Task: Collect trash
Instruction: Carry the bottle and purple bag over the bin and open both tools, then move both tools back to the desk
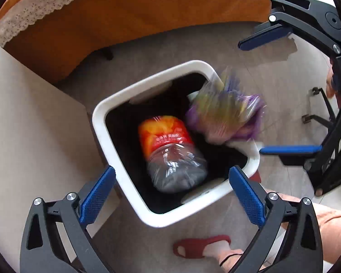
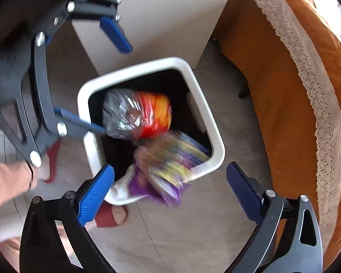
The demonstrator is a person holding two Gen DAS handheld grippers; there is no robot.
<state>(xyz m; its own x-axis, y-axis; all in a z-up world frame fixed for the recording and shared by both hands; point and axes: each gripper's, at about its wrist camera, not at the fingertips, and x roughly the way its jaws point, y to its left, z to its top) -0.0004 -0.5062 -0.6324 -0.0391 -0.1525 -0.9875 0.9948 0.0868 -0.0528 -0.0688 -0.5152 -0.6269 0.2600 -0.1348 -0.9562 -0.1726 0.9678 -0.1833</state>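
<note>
A white bin (image 1: 125,179) with a dark inside stands on the grey floor (image 1: 216,45), close by a bench draped in an orange cloth (image 1: 125,22) with a lace hem. Both claws hang right above the bin's mouth, pointing down into it. The left claw (image 1: 171,193) gapes wide with nothing between its blue pads; below it a clear bottle (image 1: 170,154) with a red and orange label is blurred inside the bin, its long axis running roughly from the near rim toward the far one. The right claw (image 2: 170,193) is equally wide and empty, and beneath it a crinkly purple and yellow bag (image 2: 168,170) is smeared with motion, lying across the near rim, partly in and partly overhanging. The bottle looks safely inside; the bag seems the doubtful one, and the right claw is the nearer to nudge it in if it hangs on the rim. A red slipper (image 1: 200,246) on a foot shows beside the bin.
</note>
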